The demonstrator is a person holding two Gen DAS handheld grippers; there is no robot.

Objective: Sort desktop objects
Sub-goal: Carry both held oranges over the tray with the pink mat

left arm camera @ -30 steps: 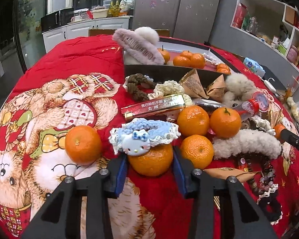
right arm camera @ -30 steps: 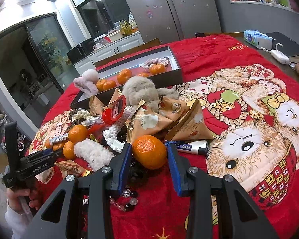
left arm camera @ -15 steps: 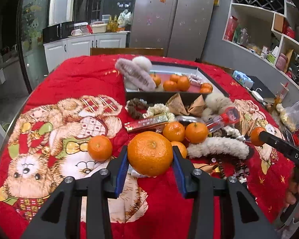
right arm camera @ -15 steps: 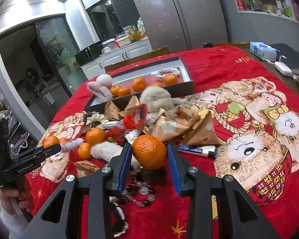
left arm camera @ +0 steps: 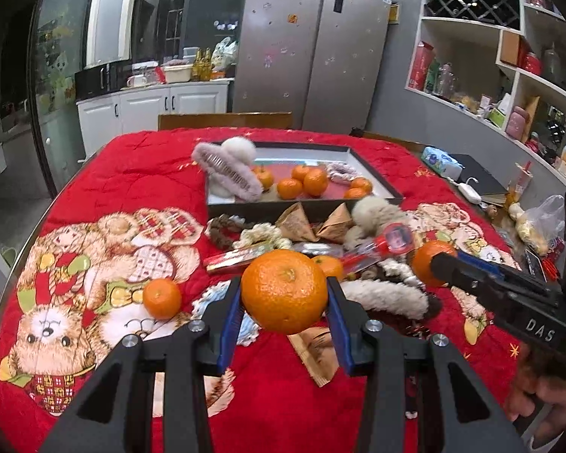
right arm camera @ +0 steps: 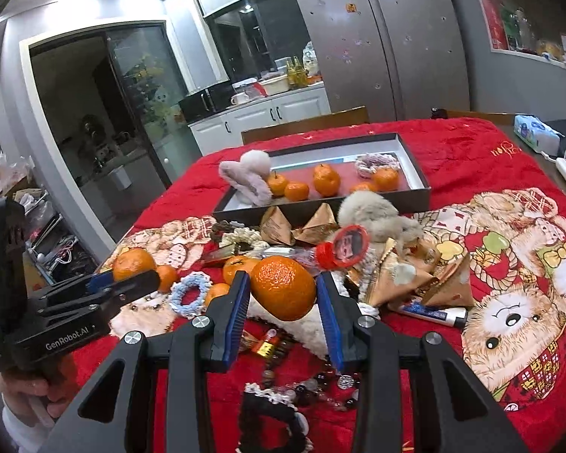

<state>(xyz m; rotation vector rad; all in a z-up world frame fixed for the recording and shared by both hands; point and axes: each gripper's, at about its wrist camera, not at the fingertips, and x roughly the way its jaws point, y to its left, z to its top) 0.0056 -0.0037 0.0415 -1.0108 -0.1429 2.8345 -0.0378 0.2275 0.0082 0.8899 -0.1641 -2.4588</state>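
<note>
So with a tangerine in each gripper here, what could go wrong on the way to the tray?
1. The left gripper and right gripper each hold a round tangerine by its sides only; either fruit could slip out.
2. The tray already holds tangerines and a fluffy hair clip, so a dropped fruit might roll.

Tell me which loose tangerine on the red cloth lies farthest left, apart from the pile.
The lone tangerine on the teddy-bear print, left of the left hand-held gripper. The other loose ones sit against the clutter; nothing touches this one.
</note>
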